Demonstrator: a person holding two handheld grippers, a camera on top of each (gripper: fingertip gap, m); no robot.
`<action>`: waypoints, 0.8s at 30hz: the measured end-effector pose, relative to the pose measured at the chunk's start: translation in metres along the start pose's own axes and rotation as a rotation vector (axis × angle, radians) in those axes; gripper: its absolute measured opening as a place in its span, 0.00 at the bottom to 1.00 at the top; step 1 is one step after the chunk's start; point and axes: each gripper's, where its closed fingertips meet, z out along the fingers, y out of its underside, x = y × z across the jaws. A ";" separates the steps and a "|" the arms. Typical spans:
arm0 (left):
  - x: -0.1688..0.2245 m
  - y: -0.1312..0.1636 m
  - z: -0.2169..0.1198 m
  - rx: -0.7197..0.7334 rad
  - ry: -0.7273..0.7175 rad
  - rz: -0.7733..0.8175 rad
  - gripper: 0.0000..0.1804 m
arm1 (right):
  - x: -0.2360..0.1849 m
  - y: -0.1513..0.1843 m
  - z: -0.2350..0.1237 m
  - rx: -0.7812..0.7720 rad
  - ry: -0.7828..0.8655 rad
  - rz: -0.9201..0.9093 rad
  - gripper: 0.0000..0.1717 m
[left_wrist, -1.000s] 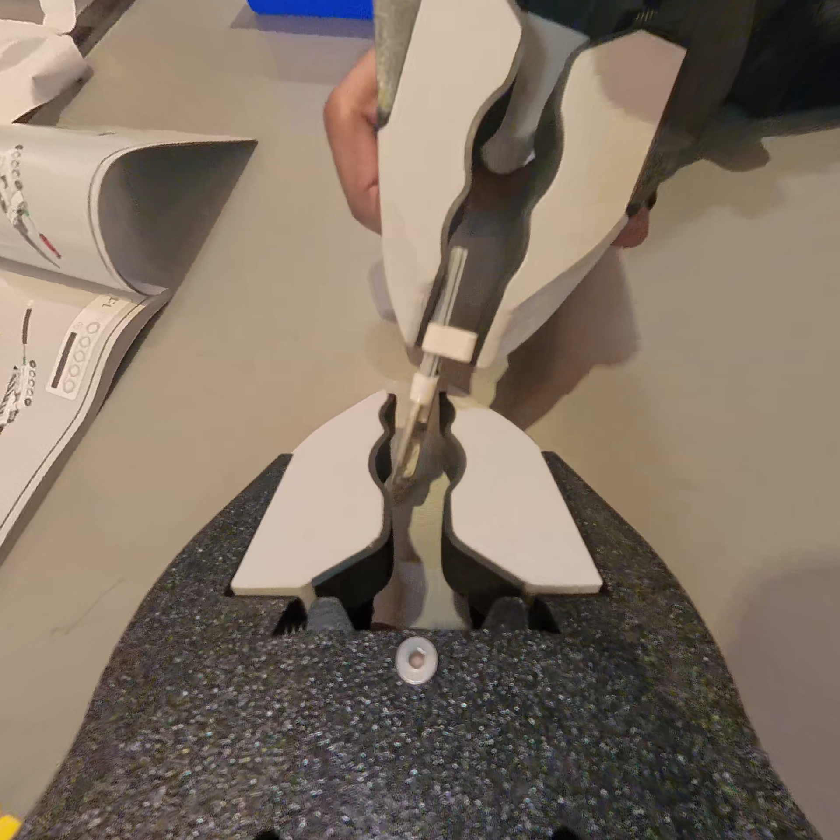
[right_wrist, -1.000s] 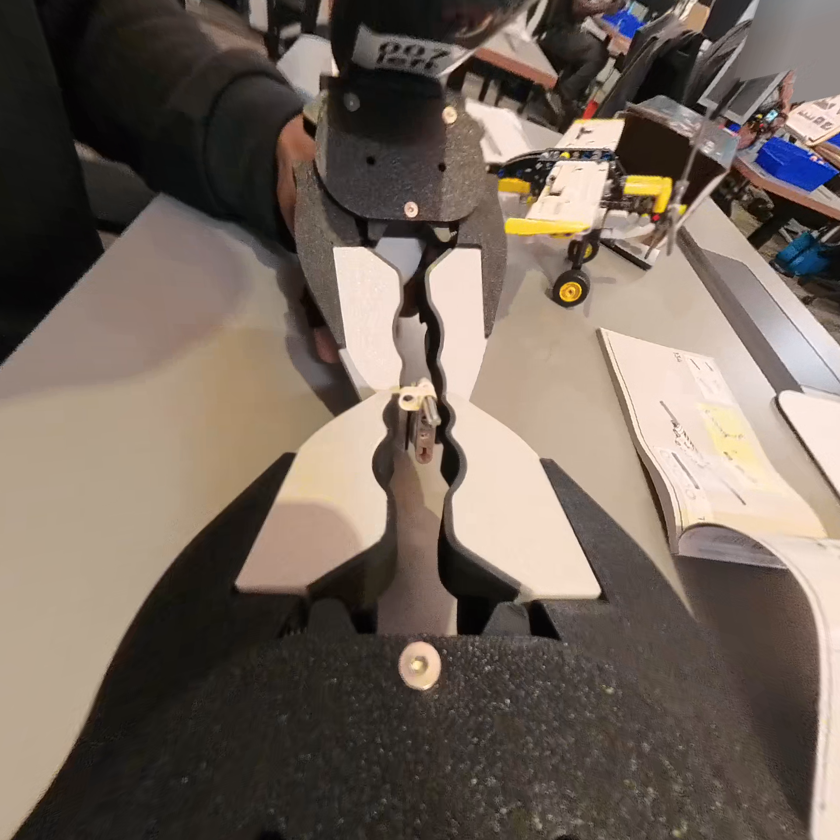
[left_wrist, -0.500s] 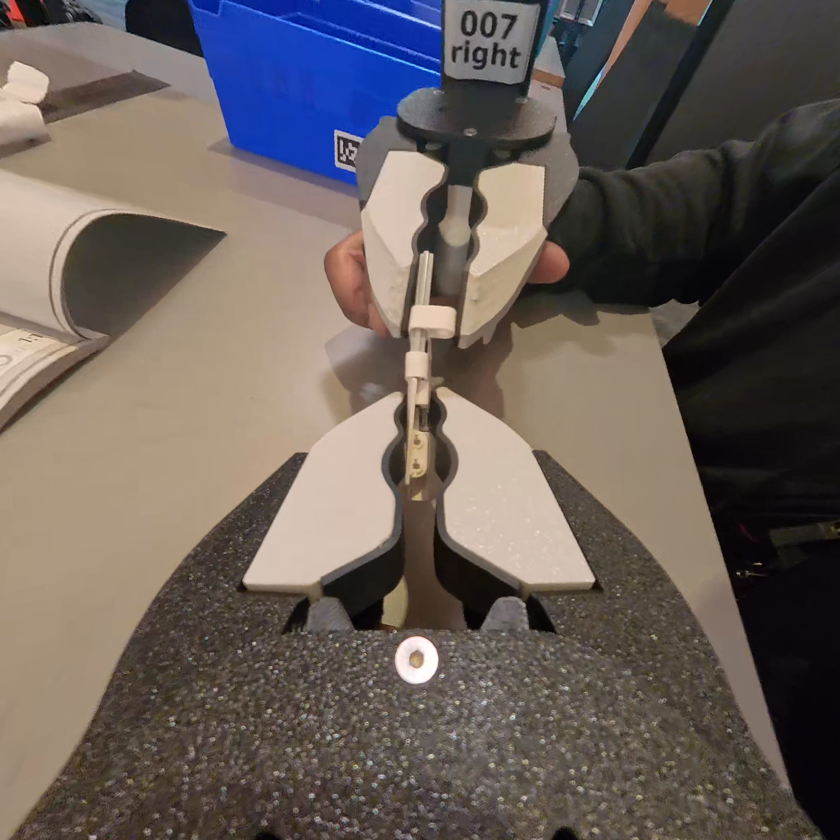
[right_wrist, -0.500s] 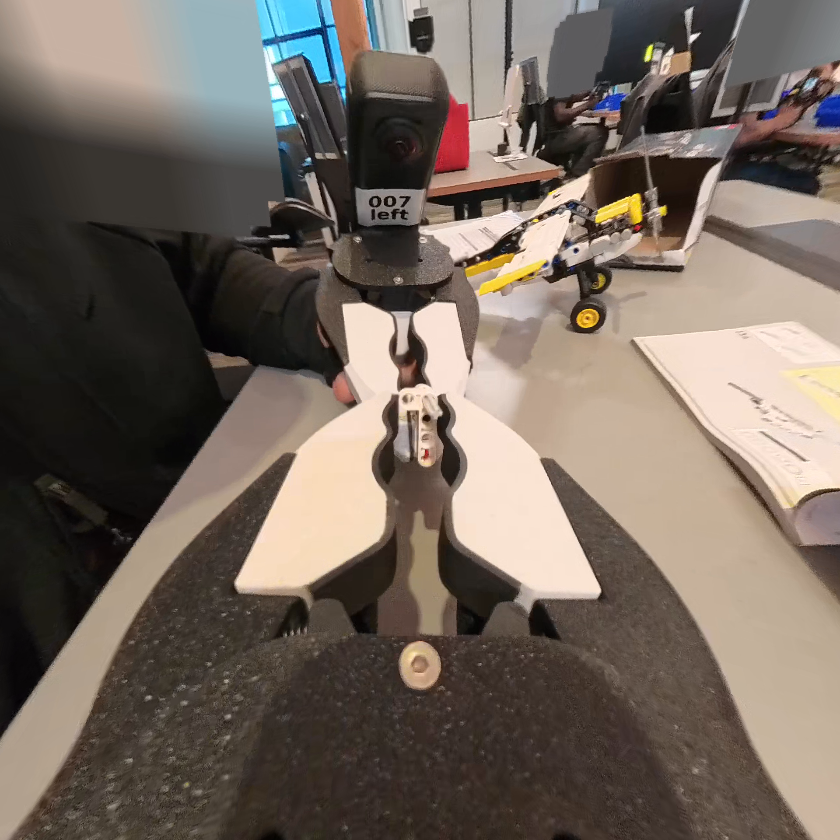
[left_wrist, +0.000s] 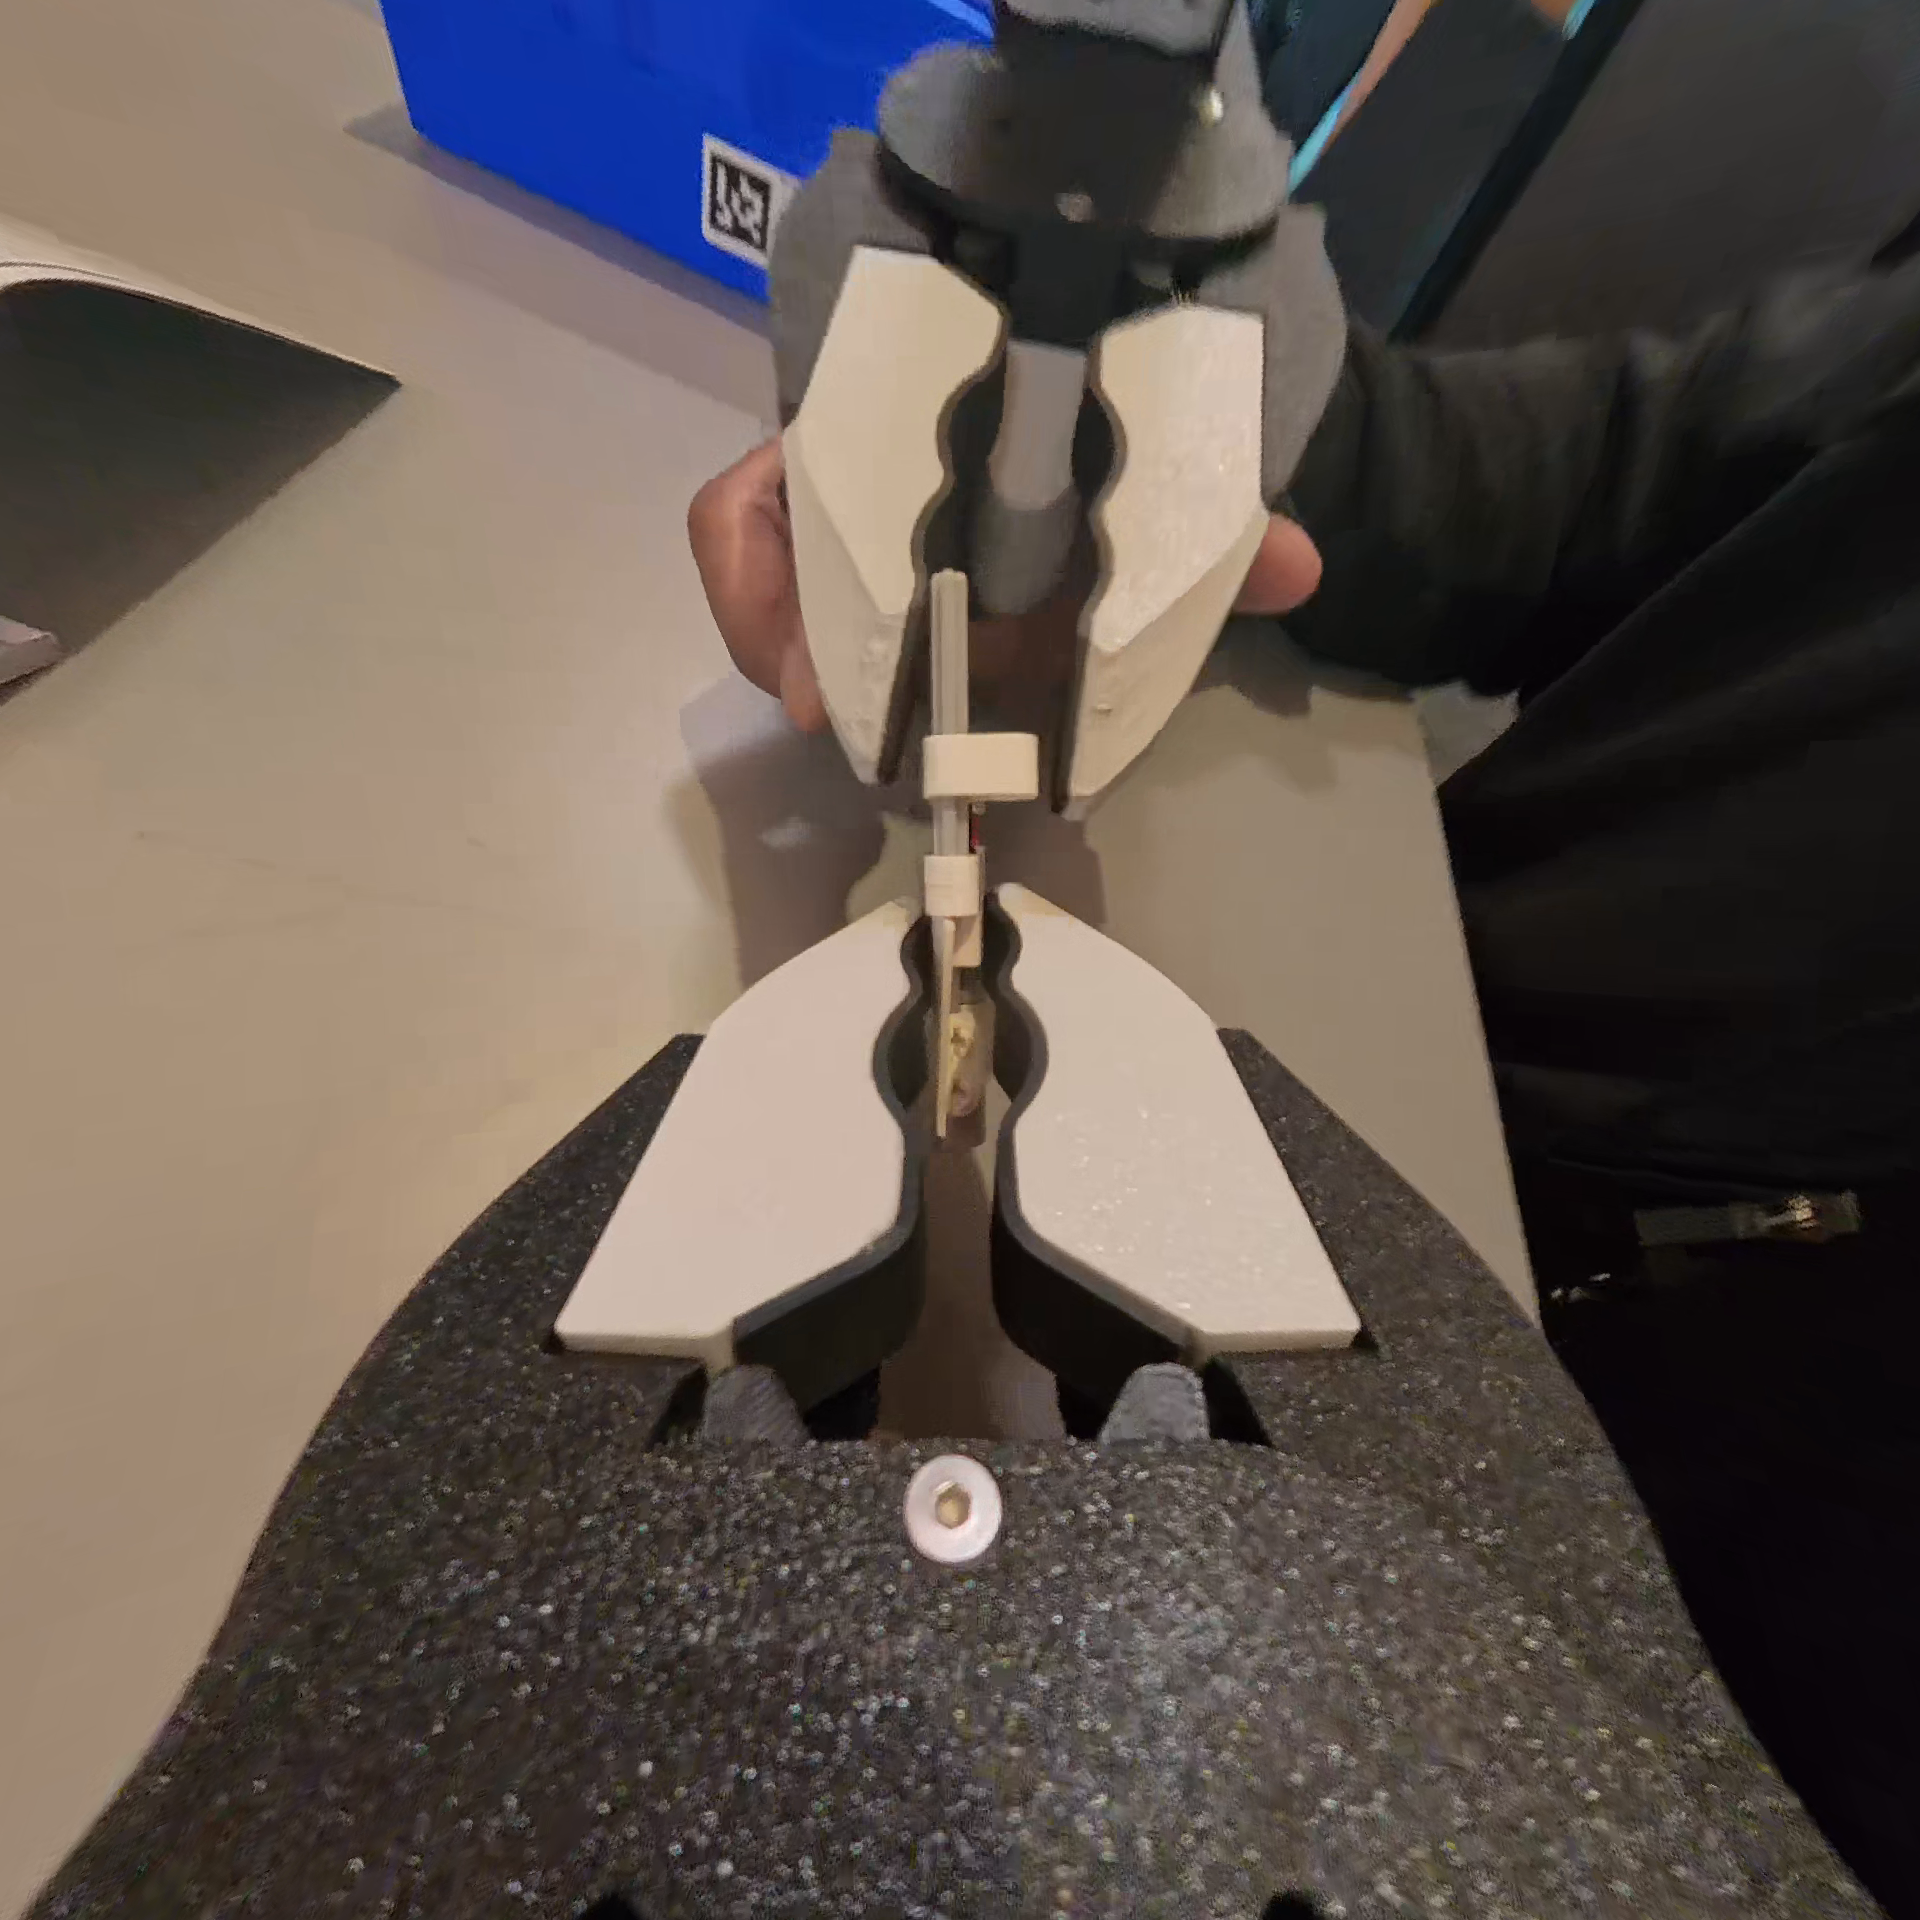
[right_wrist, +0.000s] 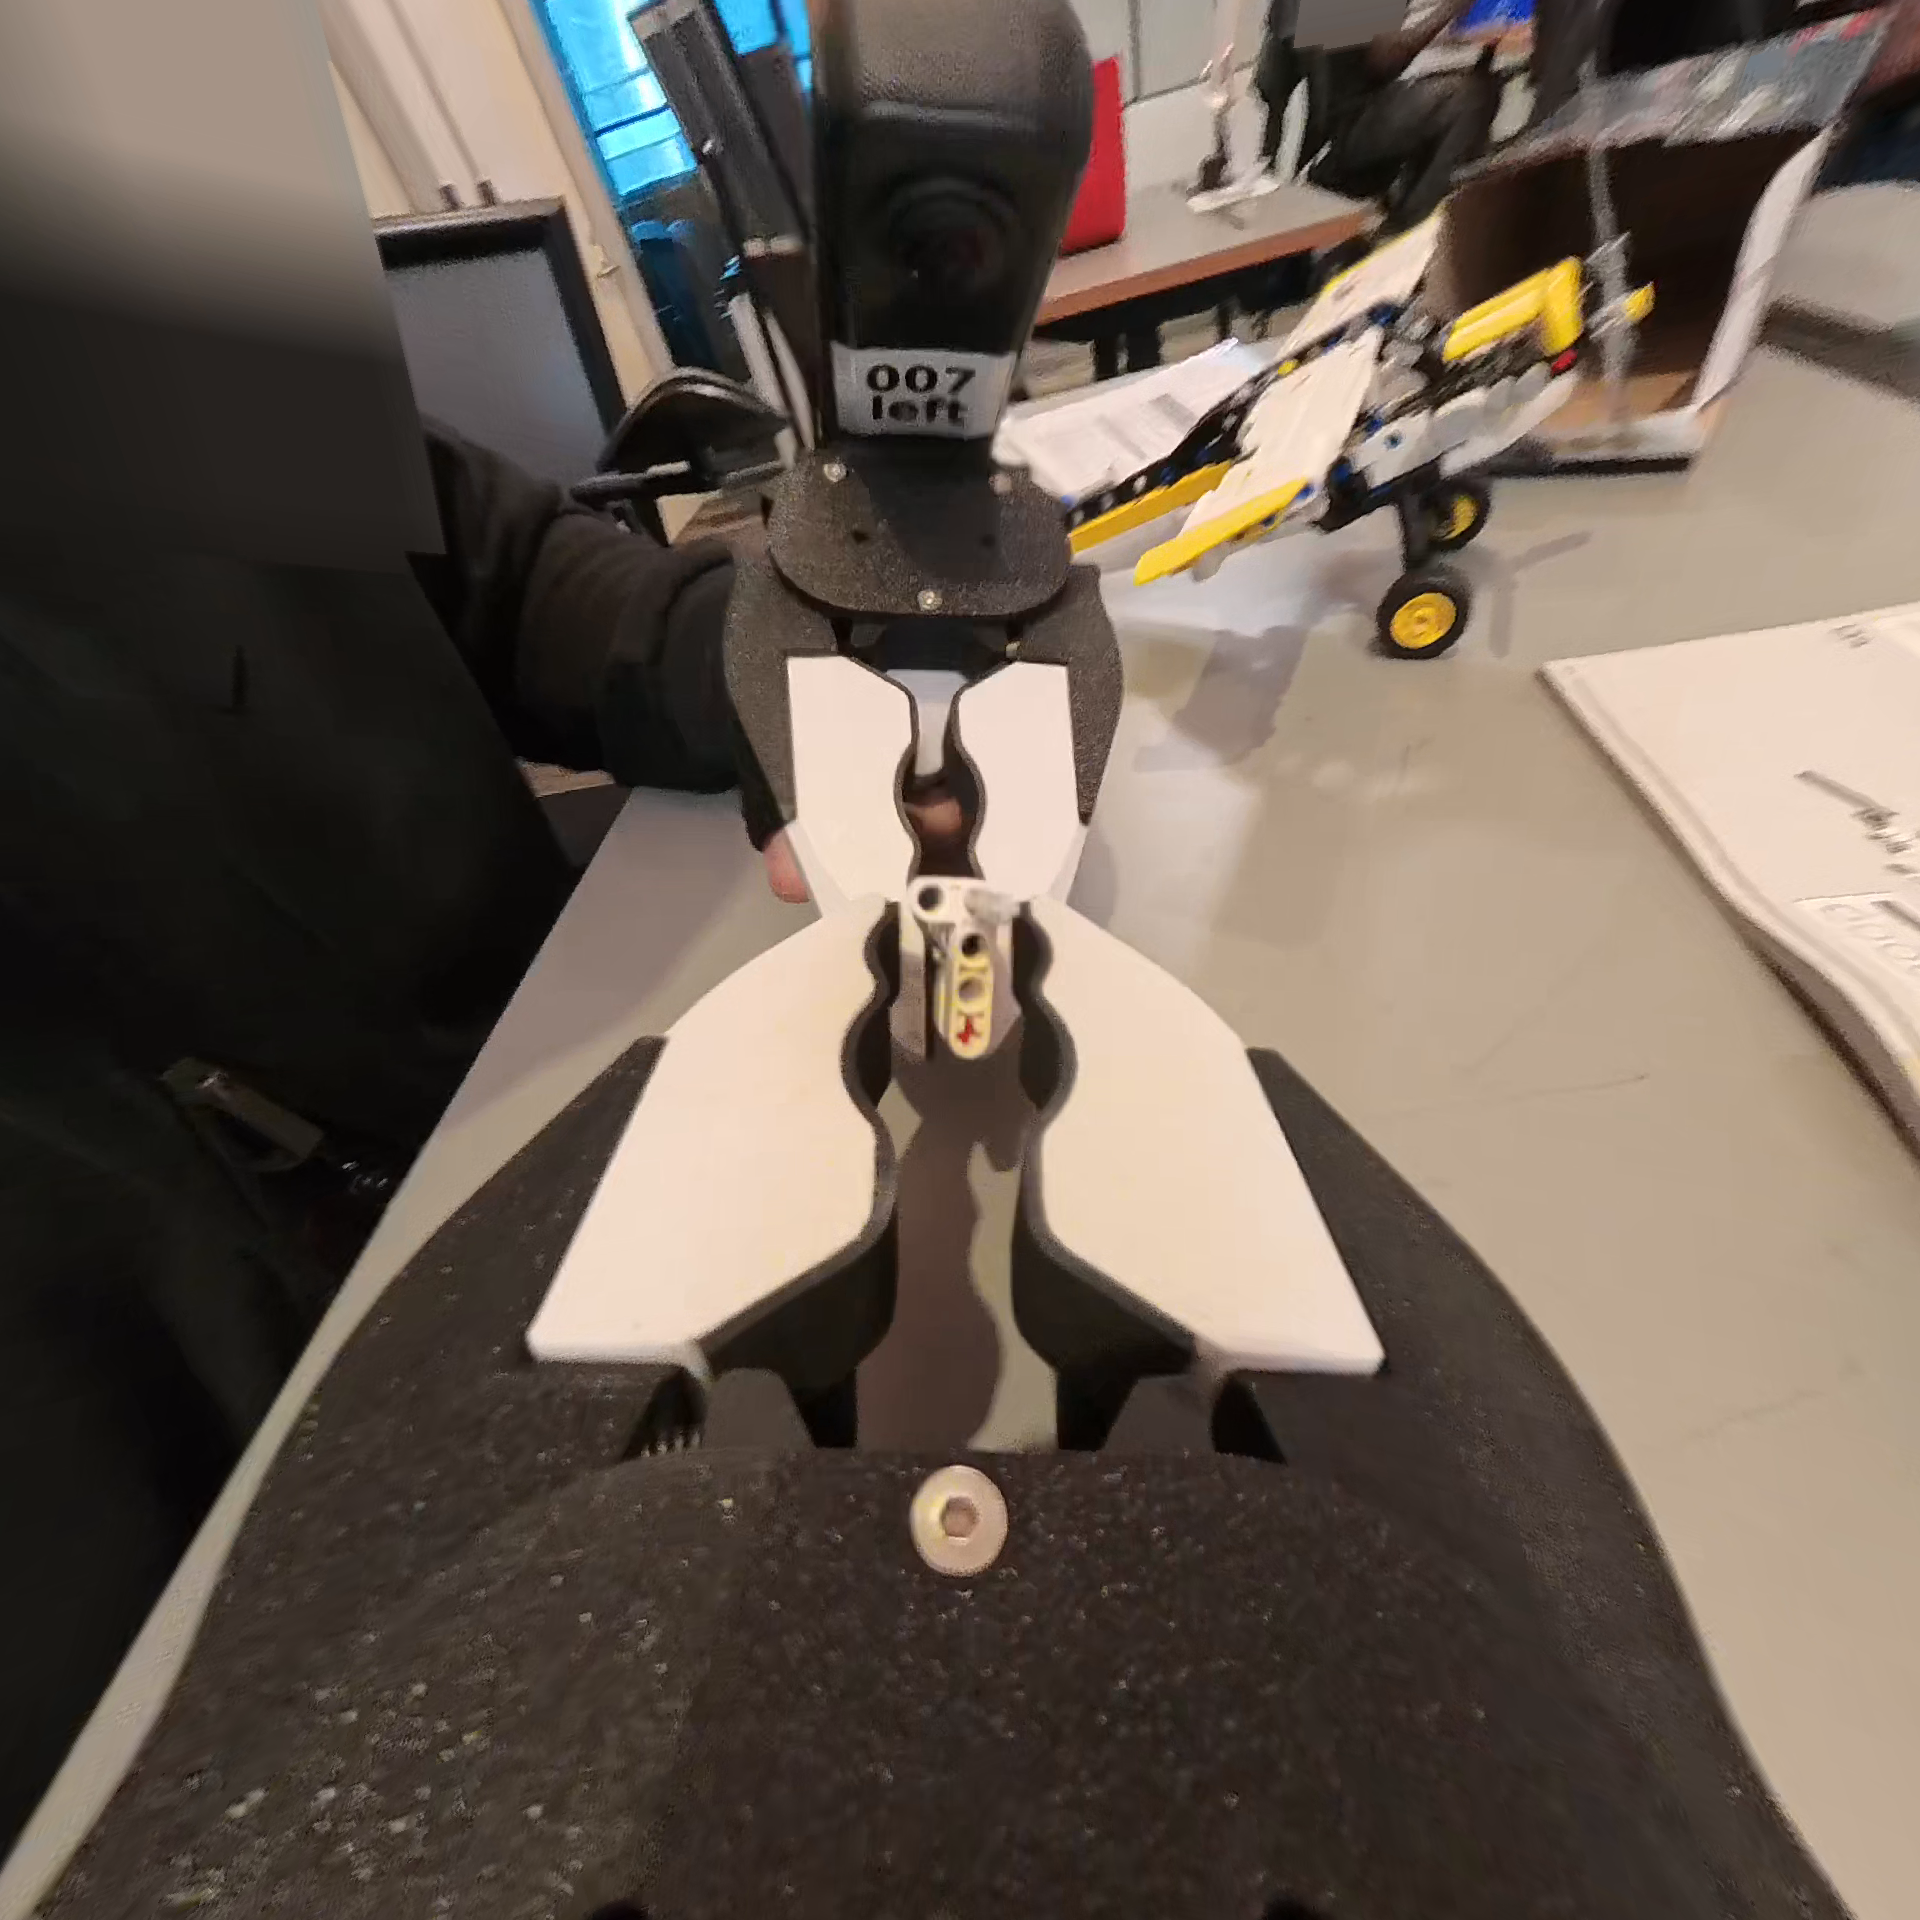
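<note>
A small white brick assembly (left_wrist: 954, 935), made of a grey axle with white collars and a holed beam, hangs in the air between my two grippers. My left gripper (left_wrist: 954, 920) is shut on its near end, with the thin beam clamped edge-on between the pads. My right gripper (left_wrist: 977, 790) faces it from across. Its fingers stand around the wide white collar (left_wrist: 979, 767) with a slit of air on each side. In the right wrist view the holed beam (right_wrist: 968, 992) lies between the parted fingers of my right gripper (right_wrist: 961, 920). My left gripper (right_wrist: 951, 883) pinches the far end.
A blue bin (left_wrist: 623, 94) and an open instruction booklet (left_wrist: 156, 395) lie on the grey table (left_wrist: 416, 831). A yellow and white wheeled model (right_wrist: 1351, 457), a cardboard box (right_wrist: 1662, 208) and another booklet (right_wrist: 1766, 790) sit to the right. A person's dark sleeves hold both grippers. Left and right tips are no more than a few centimetres apart.
A second ago my left fingers closed on the assembly and stay clamped. My right fingers, tight on the white collar before, have spread off it. Both grippers have levelled and drawn closer.
</note>
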 end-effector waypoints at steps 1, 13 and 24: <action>-0.001 -0.004 -0.003 0.030 0.013 -0.038 0.04 | 0.002 -0.003 -0.002 0.018 0.027 -0.026 0.15; 0.004 -0.020 -0.010 0.149 0.156 -0.256 0.04 | 0.013 -0.016 -0.007 0.086 0.154 -0.097 0.10; 0.006 -0.007 0.000 0.051 0.090 -0.177 0.04 | 0.005 0.002 -0.002 -0.030 -0.058 0.228 0.05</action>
